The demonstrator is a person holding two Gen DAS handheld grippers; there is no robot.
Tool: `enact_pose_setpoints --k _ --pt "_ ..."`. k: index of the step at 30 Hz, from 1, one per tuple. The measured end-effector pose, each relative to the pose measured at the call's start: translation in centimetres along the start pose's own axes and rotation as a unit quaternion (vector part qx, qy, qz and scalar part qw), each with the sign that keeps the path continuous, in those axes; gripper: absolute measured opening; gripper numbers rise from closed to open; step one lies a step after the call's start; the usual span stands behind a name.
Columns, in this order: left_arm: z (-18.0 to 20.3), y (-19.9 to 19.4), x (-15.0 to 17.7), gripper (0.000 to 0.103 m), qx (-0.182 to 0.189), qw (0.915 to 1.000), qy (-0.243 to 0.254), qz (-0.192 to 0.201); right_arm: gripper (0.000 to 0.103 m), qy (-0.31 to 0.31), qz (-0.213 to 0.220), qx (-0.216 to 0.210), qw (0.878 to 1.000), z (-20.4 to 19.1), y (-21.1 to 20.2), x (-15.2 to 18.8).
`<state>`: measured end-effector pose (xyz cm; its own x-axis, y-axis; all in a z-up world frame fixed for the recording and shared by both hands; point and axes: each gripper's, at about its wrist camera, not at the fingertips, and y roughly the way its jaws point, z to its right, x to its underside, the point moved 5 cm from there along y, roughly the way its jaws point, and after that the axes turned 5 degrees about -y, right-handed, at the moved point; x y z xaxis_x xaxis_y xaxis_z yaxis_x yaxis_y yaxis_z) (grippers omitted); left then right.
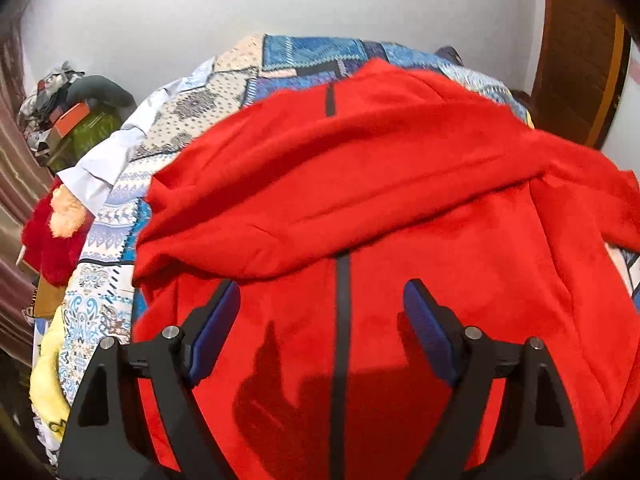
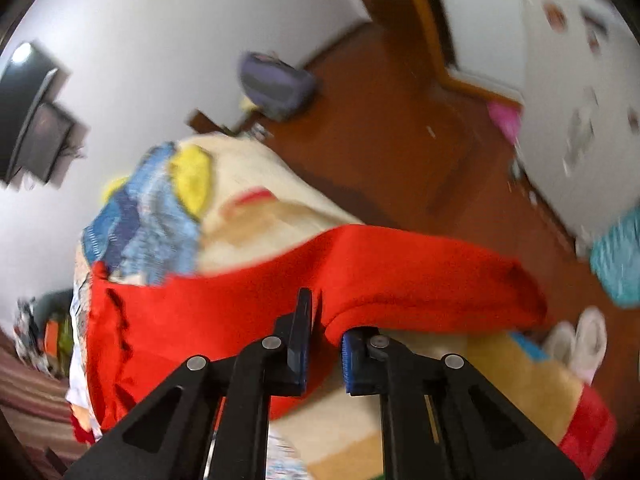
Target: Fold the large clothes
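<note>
Two views: from the left wrist, left tongs [image 1: 320,320] hover wide open, empty, above the red jacket [image 1: 380,200] spread across the bed [image 1: 192,108]. Right wrist: right tongs [image 2: 324,344] pinch its sleeve [image 2: 420,280] near the bed's edge, probably for folding inward.

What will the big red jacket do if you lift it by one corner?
The red jacket will probably flop and hang down, since it already lies in soft folds on the bed. It looks fleecy, so it likely won't slip from the right tool. Being large, it may drag.
</note>
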<state>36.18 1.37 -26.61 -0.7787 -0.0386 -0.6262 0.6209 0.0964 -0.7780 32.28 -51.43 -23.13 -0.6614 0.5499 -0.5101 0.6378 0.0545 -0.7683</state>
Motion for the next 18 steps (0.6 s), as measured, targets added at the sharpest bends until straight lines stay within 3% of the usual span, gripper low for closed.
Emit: enact_pose_setpoints --k 5,10,14,18 --pt "-2.2 -1.0 -0.7 0.085 0.019 0.9985 -0.05 0.01 0.009 -0.088 0.058 -0.067 0.992 -10.6 -4.5 -4.0" --pt "-4.9 -2.3 -1.1 0.085 0.028 0.9956 -0.085 0.029 0.009 -0.153 0.064 -0.168 0.972 -23.3 -7.3 -4.5" --pt "-6.9 -3.6 -0.9 0.085 0.022 0.9949 -0.088 0.044 0.009 -0.199 0.029 -0.23 0.952 -33.5 -6.5 -1.3" --pt "-9.5 -4.8 0.0 0.085 0.016 0.994 -0.093 0.056 0.009 -0.257 -0.019 -0.235 0.937 -40.2 -3.2 4.8"
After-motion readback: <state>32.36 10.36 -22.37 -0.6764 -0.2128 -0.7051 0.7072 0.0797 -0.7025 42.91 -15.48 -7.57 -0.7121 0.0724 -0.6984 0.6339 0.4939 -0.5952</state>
